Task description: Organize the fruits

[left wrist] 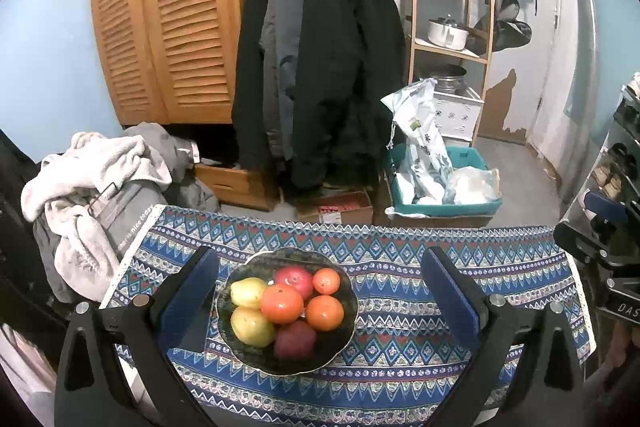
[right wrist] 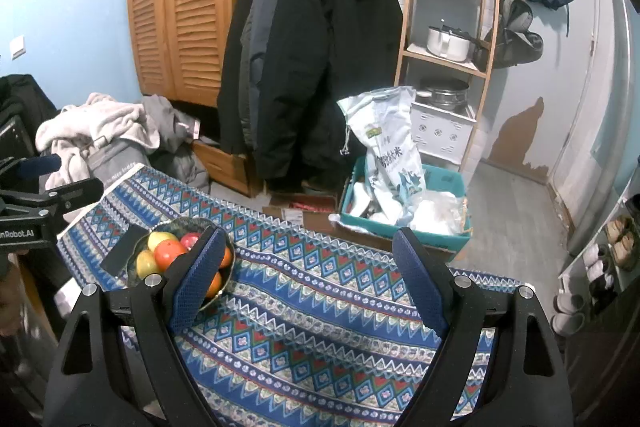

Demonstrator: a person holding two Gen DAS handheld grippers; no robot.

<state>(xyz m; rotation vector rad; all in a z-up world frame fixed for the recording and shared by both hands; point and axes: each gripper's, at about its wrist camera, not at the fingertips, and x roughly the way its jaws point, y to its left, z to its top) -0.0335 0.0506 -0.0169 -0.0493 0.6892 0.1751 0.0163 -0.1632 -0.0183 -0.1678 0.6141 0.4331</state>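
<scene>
Sitting heaped in the dark bowl at lower centre of the left view are seven fruits: two yellow, three orange, two red; all lie gathered on the patterned cloth; this fits sorting finished or unsorted stock; the left gripper hovers spread wide, empty; the right gripper, lower centre, likewise released; any pick should straddle one topmost fruit squarely.

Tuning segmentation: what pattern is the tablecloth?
Blue tablecloth with zigzag and diamond bands in red, white and green; clearest in the right wrist view.

one bowl, three oranges, two pears, perhaps two red apples
</scene>
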